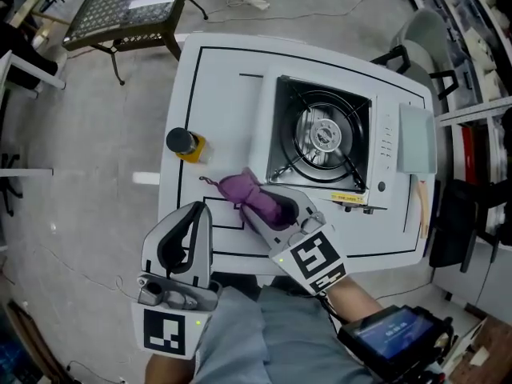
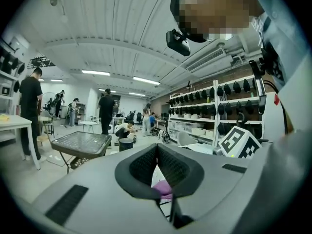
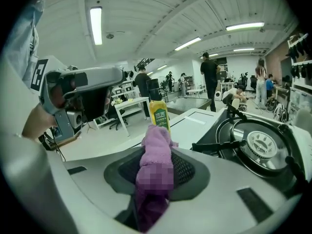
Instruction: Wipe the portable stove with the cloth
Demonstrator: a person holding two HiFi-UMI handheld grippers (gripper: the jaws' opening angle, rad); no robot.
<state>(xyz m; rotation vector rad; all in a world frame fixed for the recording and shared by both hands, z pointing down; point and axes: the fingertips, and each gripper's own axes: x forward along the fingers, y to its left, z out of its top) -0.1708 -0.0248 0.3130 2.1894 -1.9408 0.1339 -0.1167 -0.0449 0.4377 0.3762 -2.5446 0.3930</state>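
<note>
Just off the portable stove's [image 1: 324,138] near-left corner, the right gripper [image 1: 260,206] clamps the bunched purple cloth [image 1: 240,189] with part-closed jaws, while the left gripper [image 1: 194,214], farther from the stove, is closed and empty; the cloth's loose end may snag on the pan supports [image 1: 284,166].

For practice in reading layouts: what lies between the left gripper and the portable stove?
In the head view, the purple cloth, clamped in the right gripper, lies between the left gripper and the portable stove; the left gripper view glimpses it.
</note>
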